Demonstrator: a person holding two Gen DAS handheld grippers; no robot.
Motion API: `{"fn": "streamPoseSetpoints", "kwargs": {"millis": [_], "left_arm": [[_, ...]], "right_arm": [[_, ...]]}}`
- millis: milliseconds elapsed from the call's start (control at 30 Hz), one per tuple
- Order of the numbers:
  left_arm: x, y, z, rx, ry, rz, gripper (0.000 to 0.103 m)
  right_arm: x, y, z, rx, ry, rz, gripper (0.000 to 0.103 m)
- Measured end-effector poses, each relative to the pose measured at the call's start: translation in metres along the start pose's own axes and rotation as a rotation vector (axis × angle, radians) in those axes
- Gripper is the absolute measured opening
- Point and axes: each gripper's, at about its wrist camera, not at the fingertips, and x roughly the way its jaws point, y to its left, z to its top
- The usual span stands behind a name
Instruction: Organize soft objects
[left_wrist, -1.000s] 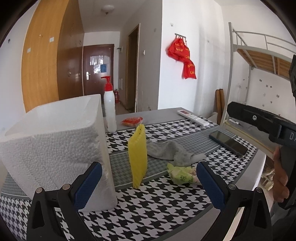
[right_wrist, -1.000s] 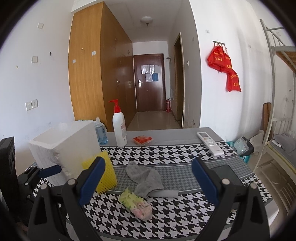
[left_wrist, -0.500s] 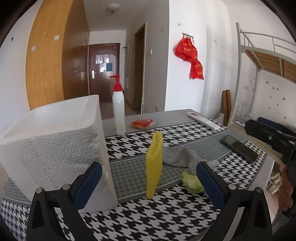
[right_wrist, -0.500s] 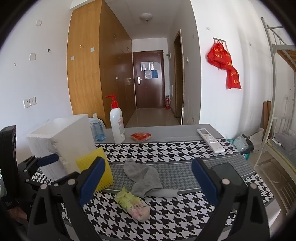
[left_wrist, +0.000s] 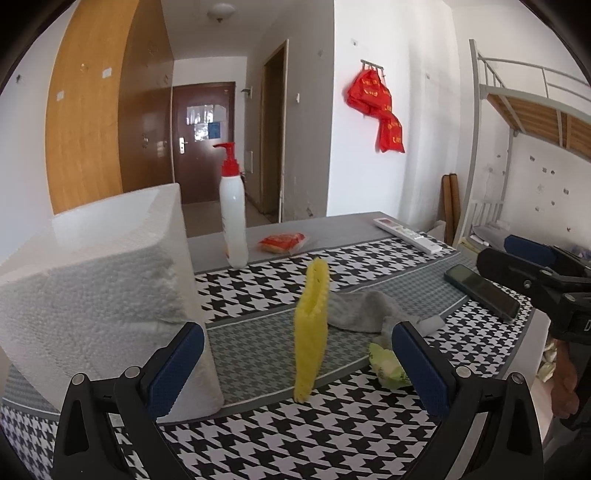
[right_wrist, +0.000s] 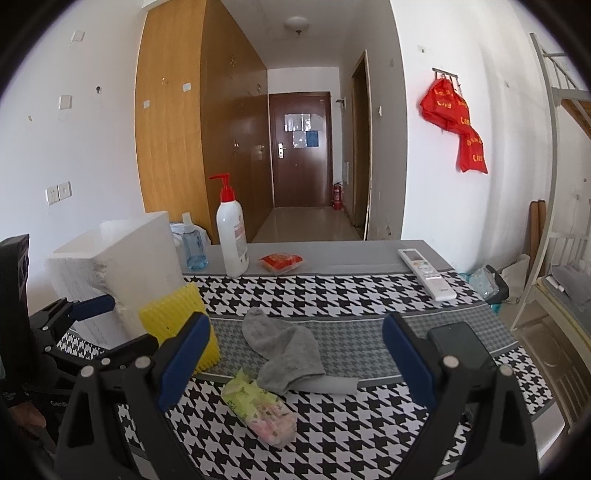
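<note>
A yellow sponge (left_wrist: 311, 332) stands on edge on the houndstooth tablecloth, beside a white foam box (left_wrist: 96, 288). A grey sock (left_wrist: 364, 312) lies behind it and a small green tissue pack (left_wrist: 388, 363) lies near the right finger. My left gripper (left_wrist: 297, 363) is open and empty, with the sponge between its fingers but further off. My right gripper (right_wrist: 295, 363) is open and empty above the sock (right_wrist: 286, 349) and the tissue pack (right_wrist: 260, 408). The sponge (right_wrist: 177, 319) and the box (right_wrist: 110, 280) sit to its left.
A pump bottle (right_wrist: 231, 236), a blue bottle (right_wrist: 192, 243), a red packet (right_wrist: 280, 262), a white remote (right_wrist: 426, 273) and a black phone (right_wrist: 458, 347) lie on the table (right_wrist: 332, 254). A bed frame (right_wrist: 565, 258) stands to the right.
Both grippers have shifted slightly: in the left view the sponge has drifted right towards centre, in the right view the scene has slid a little. Nothing was grasped.
</note>
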Motion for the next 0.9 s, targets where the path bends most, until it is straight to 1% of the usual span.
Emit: {"fn": "streamPoseSetpoints", "kwargs": {"millis": [167,300,500,667,900], "left_arm": [[0.009,-0.007,-0.004,0.009,0.034,-0.018,0.102],[0.015,-0.007,-0.005,-0.003,0.061,-0.013,0.102],[0.021,-0.008,-0.006,-0.004,0.08,-0.004,0.102],[0.025,-0.009,-0.004,-0.007,0.089,0.003,0.102],[0.033,-0.015,-0.006,0.0,0.108,-0.001,0.102]], "right_arm": [[0.006,-0.002,-0.006,0.002,0.02,0.006,0.096],[0.006,-0.004,-0.011,-0.007,0.032,0.008,0.096],[0.009,-0.009,-0.019,-0.013,0.054,0.01,0.096],[0.011,-0.011,-0.026,-0.021,0.071,0.029,0.096],[0.015,-0.009,-0.042,-0.062,0.104,0.061,0.096]]}}
